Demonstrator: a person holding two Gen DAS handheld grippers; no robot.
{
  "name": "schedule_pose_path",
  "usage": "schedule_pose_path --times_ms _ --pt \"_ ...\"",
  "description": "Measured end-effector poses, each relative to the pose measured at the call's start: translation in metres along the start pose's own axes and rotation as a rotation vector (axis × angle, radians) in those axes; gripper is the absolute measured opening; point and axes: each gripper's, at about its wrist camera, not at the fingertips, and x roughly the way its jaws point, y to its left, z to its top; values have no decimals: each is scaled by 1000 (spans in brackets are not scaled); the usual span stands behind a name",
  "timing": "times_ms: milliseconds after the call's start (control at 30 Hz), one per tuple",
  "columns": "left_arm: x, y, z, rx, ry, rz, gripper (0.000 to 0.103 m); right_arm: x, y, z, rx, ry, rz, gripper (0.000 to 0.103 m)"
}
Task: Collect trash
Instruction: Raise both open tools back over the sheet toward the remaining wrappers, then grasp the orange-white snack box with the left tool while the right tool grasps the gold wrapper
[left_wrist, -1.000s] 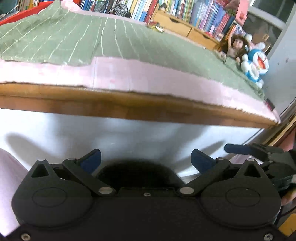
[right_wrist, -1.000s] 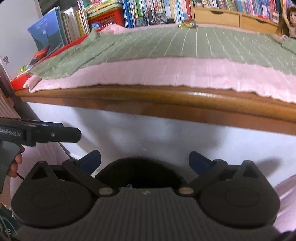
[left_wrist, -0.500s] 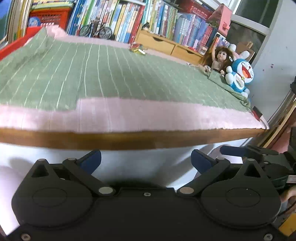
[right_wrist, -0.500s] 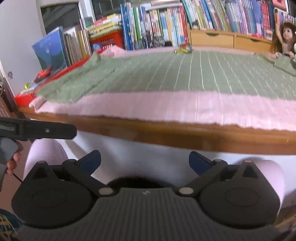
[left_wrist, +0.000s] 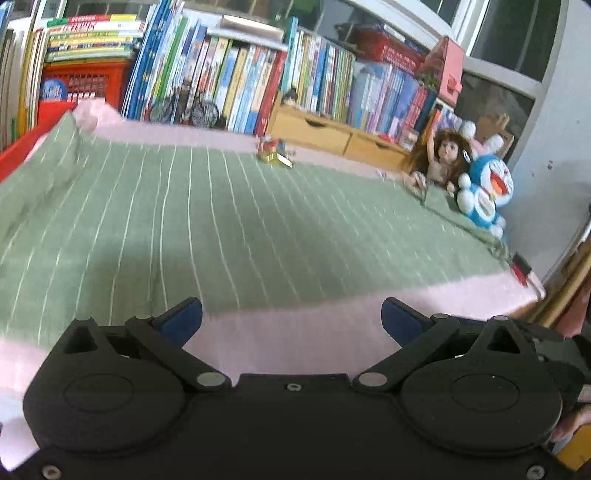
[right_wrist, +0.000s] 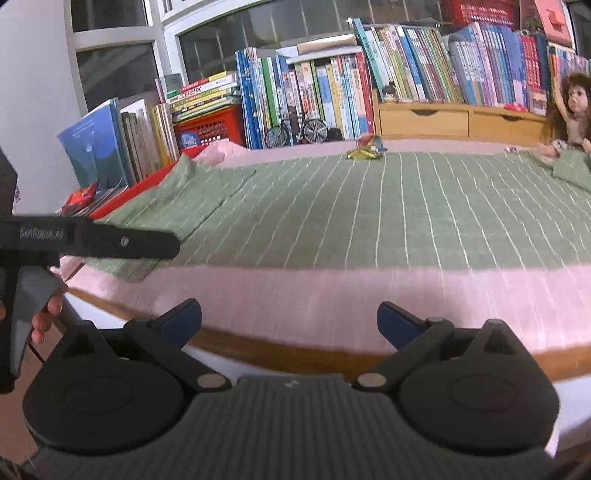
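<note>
The green striped cloth (left_wrist: 229, 221) lies wide and bare from its near edge up to the crumpled wrapper (left_wrist: 274, 154) at the far edge. Behind the wrapper books (left_wrist: 236, 85) wall it in; right of it a doll (left_wrist: 441, 155) and blue plush toy (left_wrist: 485, 188) crowd the corner.

Two black plastic grippers, left (left_wrist: 291, 317) and right (right_wrist: 289, 317), with blue fingertip pads (left_wrist: 183, 317), round silver pivot screws, ribbed grey top.
</note>
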Motion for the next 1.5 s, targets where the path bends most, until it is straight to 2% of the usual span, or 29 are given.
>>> schedule_pose_path --times_ms 300,533,633,767,867,933,1000,1067,1133,1233,1367,1500 --pt "45 3 59 41 -44 6 103 29 -9 37 -58 -40 -14 103" --pt "100 13 108 84 -61 36 103 66 -29 79 -57 -68 -8 103" --pt "130 20 138 107 -71 59 103 91 -50 113 14 -81 0 103" --pt "170 26 177 120 -32 57 103 130 -75 147 50 -96 6 103" --pt "197 28 203 154 -31 57 103 169 -91 165 41 -46 -66 103" --pt "218 27 215 198 -34 65 103 194 -100 172 34 -22 -99 103" --pt "254 28 231 234 26 37 103 219 -106 179 36 -2 -117 103" --pt "285 29 242 231 51 43 103 243 -110 183 48 18 -148 103" --pt "316 29 254 228 28 51 103 263 -112 185 54 24 -164 99" --pt "353 32 267 218 -14 8 102 282 -115 189 67 5 -159 98" --pt "400 34 275 228 8 -51 87 295 -121 186 103 -15 -159 97" --pt "429 35 274 246 2 -91 81 293 -127 180 109 -35 -139 97"
